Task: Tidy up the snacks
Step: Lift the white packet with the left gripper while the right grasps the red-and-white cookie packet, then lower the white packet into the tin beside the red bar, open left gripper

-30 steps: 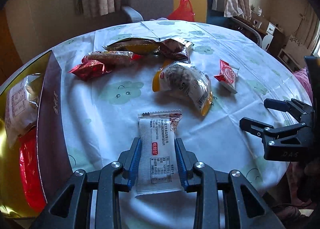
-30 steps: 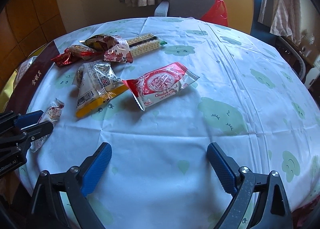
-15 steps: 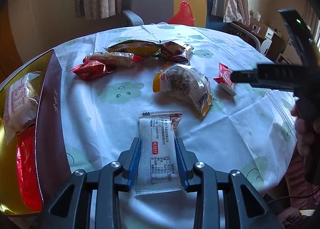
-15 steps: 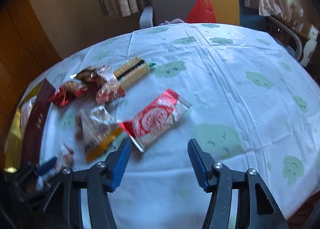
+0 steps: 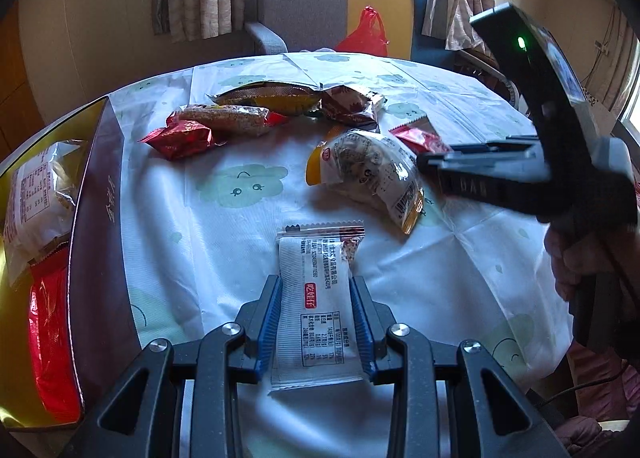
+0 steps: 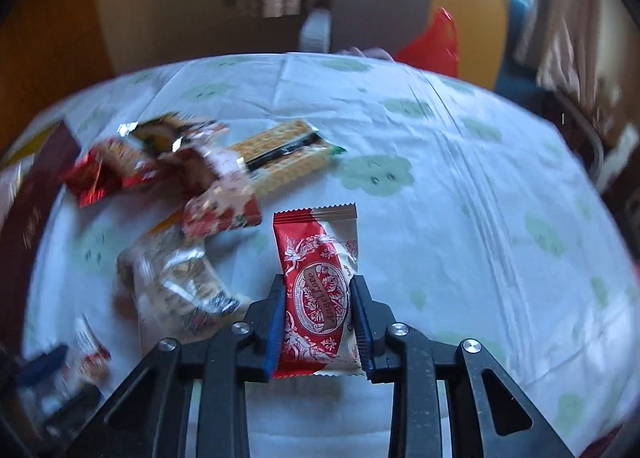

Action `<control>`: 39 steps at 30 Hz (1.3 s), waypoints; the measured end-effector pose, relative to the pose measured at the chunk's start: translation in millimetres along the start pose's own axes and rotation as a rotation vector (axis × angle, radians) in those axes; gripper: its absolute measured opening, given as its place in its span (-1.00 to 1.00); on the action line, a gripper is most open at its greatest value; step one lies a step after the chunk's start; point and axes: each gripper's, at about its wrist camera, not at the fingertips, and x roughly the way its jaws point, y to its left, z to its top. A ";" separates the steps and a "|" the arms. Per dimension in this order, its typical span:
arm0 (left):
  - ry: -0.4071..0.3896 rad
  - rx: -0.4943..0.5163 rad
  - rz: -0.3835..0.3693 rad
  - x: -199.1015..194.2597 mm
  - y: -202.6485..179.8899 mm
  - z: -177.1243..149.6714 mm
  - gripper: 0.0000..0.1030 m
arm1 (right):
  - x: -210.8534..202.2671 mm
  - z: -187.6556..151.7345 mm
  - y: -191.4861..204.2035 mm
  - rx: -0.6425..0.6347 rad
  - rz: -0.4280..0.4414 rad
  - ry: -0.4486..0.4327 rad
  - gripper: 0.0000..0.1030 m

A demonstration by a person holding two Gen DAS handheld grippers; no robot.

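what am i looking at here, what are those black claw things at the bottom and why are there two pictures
There is no robot here: a person holds a two-finger clamp in each hand, and each clamp carries a wide-angle camera looking forward along its fingers. That gives two pictures of the same table.

In the left camera's picture, the left gripper is closed on a white snack packet. The dark tool coming in from the right of that picture is the other clamp, seen from the side.

In the right camera's picture, which is blurred, the right gripper is closed on a red and white chocolate packet.

The table wears a white cloth with green clouds. More wrapped snacks lie loose on it, among them a clear bag with a yellow edge. At the left edge stands a gold box with packets already inside.
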 end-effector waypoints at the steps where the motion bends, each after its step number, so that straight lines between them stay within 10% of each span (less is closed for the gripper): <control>1: 0.000 0.000 0.001 0.1 -0.1 0.2 -0.33 | 0.2 -4.2 5.7 -0.048 -0.009 0.001 -0.41; 15: 0.007 -0.012 0.003 -3.0 0.3 5.5 -0.35 | -5.6 -19.8 6.7 -0.101 -0.024 -0.046 -0.38; 23: -0.119 -0.060 -0.032 -54.4 12.0 21.7 -0.35 | -9.3 -28.3 7.0 -0.104 -0.019 -0.100 -0.40; 31: -0.241 -0.386 0.135 -127.1 108.3 28.8 -0.35 | -7.6 -30.1 3.0 -0.094 -0.003 -0.126 -0.40; 39: -0.165 -0.678 0.297 -138.3 195.8 -24.0 -0.34 | -8.3 -32.3 2.5 -0.088 0.001 -0.135 -0.39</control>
